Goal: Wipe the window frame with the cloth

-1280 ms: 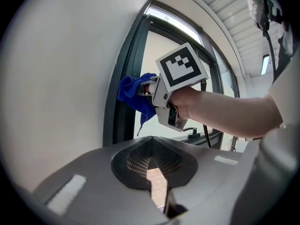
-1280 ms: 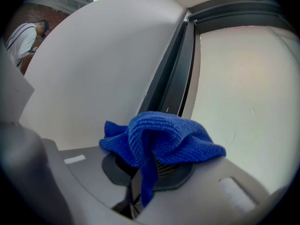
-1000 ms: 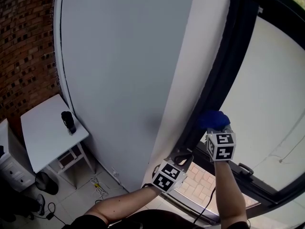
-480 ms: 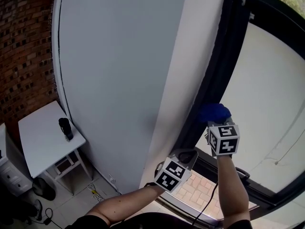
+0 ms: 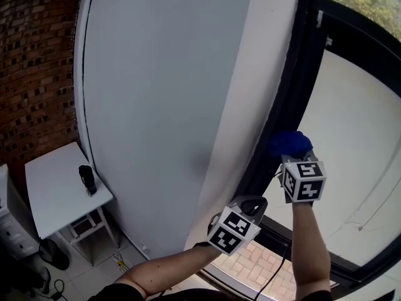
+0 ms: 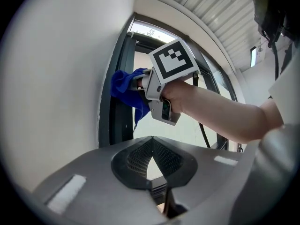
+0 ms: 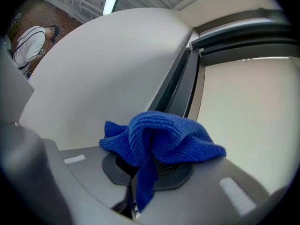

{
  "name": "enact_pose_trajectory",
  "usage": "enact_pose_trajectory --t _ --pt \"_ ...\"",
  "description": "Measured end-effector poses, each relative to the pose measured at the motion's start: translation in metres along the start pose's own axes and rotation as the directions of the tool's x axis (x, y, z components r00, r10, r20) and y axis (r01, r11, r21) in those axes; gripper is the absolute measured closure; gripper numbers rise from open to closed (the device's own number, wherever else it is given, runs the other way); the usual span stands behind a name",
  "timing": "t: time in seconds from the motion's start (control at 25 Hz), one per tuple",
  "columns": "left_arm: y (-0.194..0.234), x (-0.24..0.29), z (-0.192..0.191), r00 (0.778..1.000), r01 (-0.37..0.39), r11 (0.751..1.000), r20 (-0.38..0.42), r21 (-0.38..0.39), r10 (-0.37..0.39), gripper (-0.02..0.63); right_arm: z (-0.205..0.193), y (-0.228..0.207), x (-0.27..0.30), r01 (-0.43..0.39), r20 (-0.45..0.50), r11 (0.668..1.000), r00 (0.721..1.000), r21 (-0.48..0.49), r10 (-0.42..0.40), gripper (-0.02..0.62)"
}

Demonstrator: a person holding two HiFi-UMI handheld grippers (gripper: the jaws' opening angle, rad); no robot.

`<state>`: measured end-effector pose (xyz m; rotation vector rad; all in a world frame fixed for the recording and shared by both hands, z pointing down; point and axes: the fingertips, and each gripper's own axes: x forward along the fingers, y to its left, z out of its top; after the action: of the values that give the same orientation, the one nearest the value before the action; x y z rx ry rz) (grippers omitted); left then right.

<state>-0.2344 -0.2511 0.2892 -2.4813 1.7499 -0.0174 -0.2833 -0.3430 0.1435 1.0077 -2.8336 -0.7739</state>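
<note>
Head view: the right gripper (image 5: 293, 160) is raised in front of the dark window frame (image 5: 294, 86). The blue cloth (image 5: 289, 144) is bunched at its tip and lies against the frame's inner edge. The left gripper (image 5: 251, 205) hangs lower and to the left of the right one, near the foot of the white wall (image 5: 163, 93), and touches nothing. Far below and left of both stands a small white table (image 5: 53, 190) with a black object (image 5: 87, 179) on it, beside a brick wall (image 5: 34, 68).

Left gripper view: the left gripper (image 6: 152, 140) has its jaws pressed together with nothing between them. Above and ahead of it the right gripper (image 6: 140, 81) pushes the cloth (image 6: 125, 87) onto the window frame (image 6: 111, 111).

Right gripper view: the right gripper (image 7: 161, 168) pinches the cloth (image 7: 161, 137), which bulges over both jaws and trails a strip down between them. Just beyond it the window frame (image 7: 180, 86) runs up and away, with the wall (image 7: 103, 74) to its left. At the far upper left a person (image 7: 29, 41) in a white shirt shows.
</note>
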Motion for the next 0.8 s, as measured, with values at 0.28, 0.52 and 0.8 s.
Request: enact_pose_trajectory --t 0.28,0.52,0.8 --pt "0.001 0.010 0.032 0.999 0.016 1.000 0.037 0.011 -0.016 0.612 0.043 -0.020 0.006 0.018 0.071 0.999 0.997 -0.031 -0.016 0.543" --pt "0.001 0.005 0.048 0.997 0.022 0.999 0.068 0.036 -0.025 0.612 0.064 -0.027 0.005 0.037 0.112 0.999 0.993 -0.017 -0.035 0.543" --pt "0.010 0.012 0.067 0.995 0.021 0.999 0.095 0.040 -0.025 0.612 0.088 -0.037 0.009 0.046 0.153 0.999 0.987 -0.021 -0.042 0.543"
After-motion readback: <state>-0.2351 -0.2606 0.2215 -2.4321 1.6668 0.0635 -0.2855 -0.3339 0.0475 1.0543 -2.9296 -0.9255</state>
